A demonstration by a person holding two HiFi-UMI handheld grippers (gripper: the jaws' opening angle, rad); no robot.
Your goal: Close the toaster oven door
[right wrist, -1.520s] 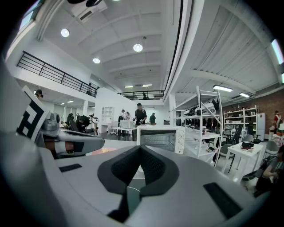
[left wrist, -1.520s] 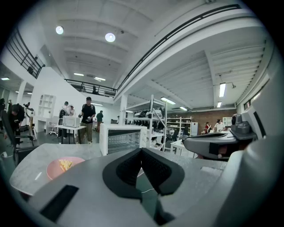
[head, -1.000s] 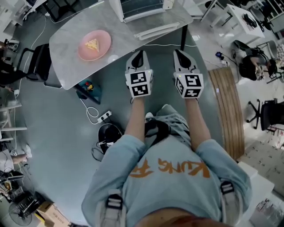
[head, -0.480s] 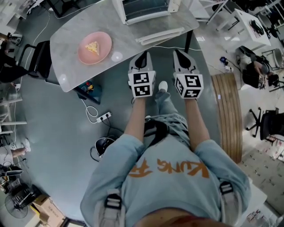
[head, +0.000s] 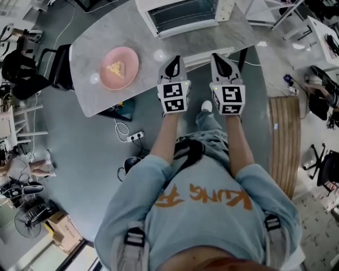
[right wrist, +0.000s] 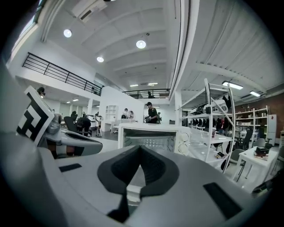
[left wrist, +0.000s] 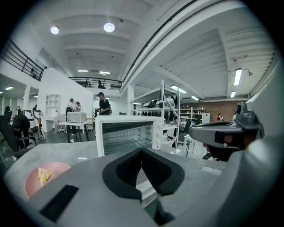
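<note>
**A:** How do the claws stand?

**B:** Both are closed and empty. In the left gripper view, the left gripper (left wrist: pixel 142 153) has its black pads meeting at the tips with nothing between them. The right gripper view shows the same for the right gripper (right wrist: pixel 140 148). From the head view they sit side by side, the left gripper (head: pixel 176 59) at 9 o'clock of the right gripper (head: pixel 217 56). Both point toward 12 o'clock, with their tips over the near edge of the table.

**A:** And the task's thing?

**B:** The white box-shaped metal toaster oven (head: pixel 185 13) is at 12 o'clock of both grippers, on the far side of the grey marble-patterned table (head: pixel 148 45). Its mouth is open, and the wire rack inside shows in the left gripper view (left wrist: pixel 128 133) and the right gripper view (right wrist: pixel 151 138). The flat white door (head: pixel 200 57) is dropped down toward the person. A strip of it is visible between the two grippers, and I can't tell whether either gripper touches it.

**A:** What else is on the table?

**B:** A round pink plate (head: pixel 127 74) at 9 o'clock of the left gripper, well apart from it. It holds a yellow wedge of food (head: pixel 116 67). The same plate (left wrist: pixel 57 170) shows at about 8 o'clock in the left gripper view.

**A:** Further out?

**B:** A white power strip (head: pixel 136 136) lies on the grey floor (head: pixel 79 159) under the table's near edge, at 7 o'clock of the left gripper. A long wooden bench (head: pixel 283 137) runs along the floor at 4 o'clock of the right gripper.
</note>
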